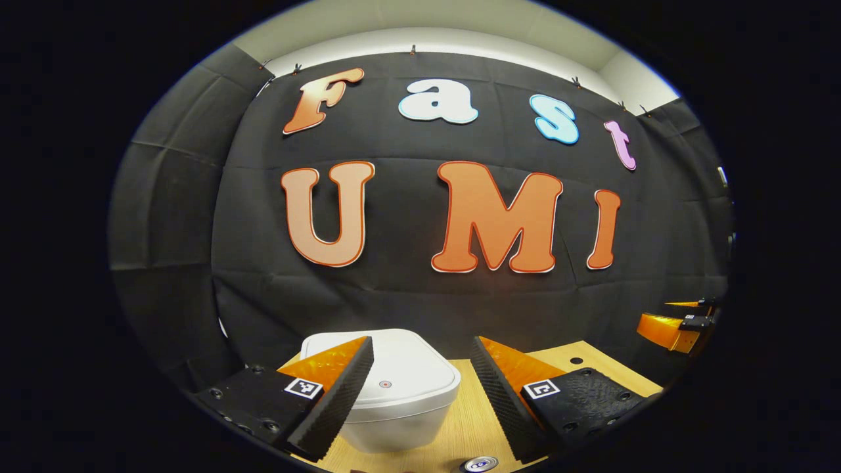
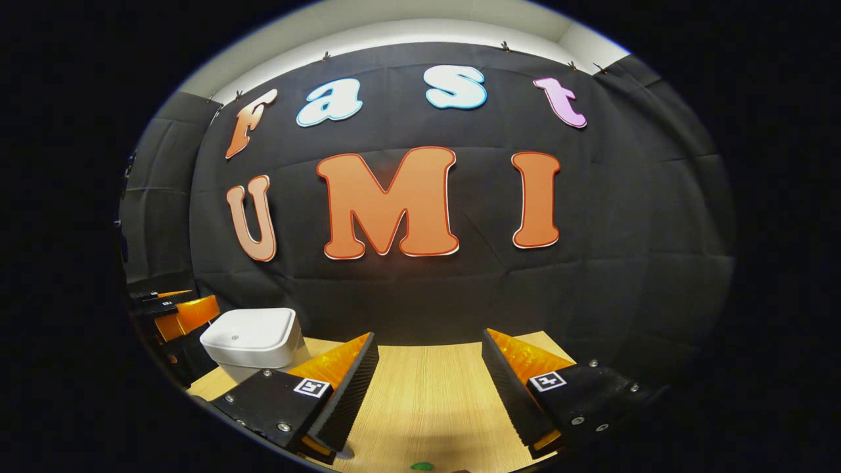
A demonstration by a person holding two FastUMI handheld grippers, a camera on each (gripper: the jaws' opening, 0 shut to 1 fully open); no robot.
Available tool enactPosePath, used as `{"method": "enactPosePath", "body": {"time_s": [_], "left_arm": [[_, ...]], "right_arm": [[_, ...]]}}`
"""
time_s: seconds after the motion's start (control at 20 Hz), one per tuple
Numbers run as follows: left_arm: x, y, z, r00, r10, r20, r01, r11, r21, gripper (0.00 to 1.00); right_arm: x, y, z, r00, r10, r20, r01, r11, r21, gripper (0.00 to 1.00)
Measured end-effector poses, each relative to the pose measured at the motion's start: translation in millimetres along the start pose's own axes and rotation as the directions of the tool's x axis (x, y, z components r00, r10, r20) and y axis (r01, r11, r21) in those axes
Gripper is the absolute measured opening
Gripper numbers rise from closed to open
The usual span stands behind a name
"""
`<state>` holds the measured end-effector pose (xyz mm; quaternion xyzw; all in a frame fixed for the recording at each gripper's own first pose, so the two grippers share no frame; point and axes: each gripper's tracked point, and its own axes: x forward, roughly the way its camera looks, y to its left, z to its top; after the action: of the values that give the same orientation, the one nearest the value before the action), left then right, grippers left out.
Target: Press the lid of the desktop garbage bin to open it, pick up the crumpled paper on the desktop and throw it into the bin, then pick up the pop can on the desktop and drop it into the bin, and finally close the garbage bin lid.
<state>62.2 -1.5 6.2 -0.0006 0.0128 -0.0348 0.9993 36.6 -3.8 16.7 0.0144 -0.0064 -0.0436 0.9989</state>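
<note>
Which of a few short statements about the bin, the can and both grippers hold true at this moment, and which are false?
1. The white plastic garbage bin has its lid shut. True.
2. The left gripper is clamped on the bin. False: its jaws stand open and hold nothing.
3. The silver pop can top shows at the lower edge of the left gripper view. True.
4. The right gripper holds crumpled paper. False: its jaws are open above the bare wooden desktop.

Light wooden desk [image 2: 427, 387], small green scrap [image 2: 421, 466] at its near edge (too cropped to identify); black cloth wall [image 2: 631, 263] behind.
</note>
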Motion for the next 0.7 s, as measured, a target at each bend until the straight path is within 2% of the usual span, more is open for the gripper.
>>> {"method": "enactPosePath", "body": {"time_s": [0.25, 0.35, 0.5, 0.6, 0.65, 0.7], "left_arm": [[-2.4, -0.4, -2.5, 1.000, 0.003, -0.011, -0.003, 1.000, 0.009, 0.95], [-1.8, -6.3, -8.1, 0.999, -0.019, -0.038, 0.019, 1.000, 0.000, 0.94], [-3.3, -8.2, -9.5, 0.998, -0.024, -0.049, 0.023, 1.000, -0.011, 0.62], [-2.1, -9.8, -13.6, 0.997, -0.030, -0.069, 0.030, 1.000, 0.004, 0.48], [-0.7, -19.3, -18.8, 0.994, -0.065, -0.090, 0.065, 0.998, 0.005, 0.45], [-1.5, -25.9, -23.2, 0.990, -0.091, -0.106, 0.091, 0.996, -0.007, 0.37]], "right_arm": [[-2.0, -2.2, 1.9, 1.000, 0.002, 0.008, -0.002, 0.999, 0.035, 0.94], [-1.3, -2.2, 1.7, 1.000, 0.004, 0.009, -0.005, 1.000, 0.028, 0.94], [-1.8, -0.4, 0.5, 1.000, 0.013, 0.004, -0.013, 1.000, 0.024, 0.94], [-0.8, 0.1, 0.4, 1.000, 0.016, 0.002, -0.016, 0.999, 0.028, 0.94], [-0.4, 0.4, 0.3, 1.000, 0.020, 0.000, -0.020, 0.999, 0.032, 0.94], [-0.1, 2.2, -0.6, 1.000, 0.029, -0.006, -0.029, 0.999, 0.038, 0.94]]}}
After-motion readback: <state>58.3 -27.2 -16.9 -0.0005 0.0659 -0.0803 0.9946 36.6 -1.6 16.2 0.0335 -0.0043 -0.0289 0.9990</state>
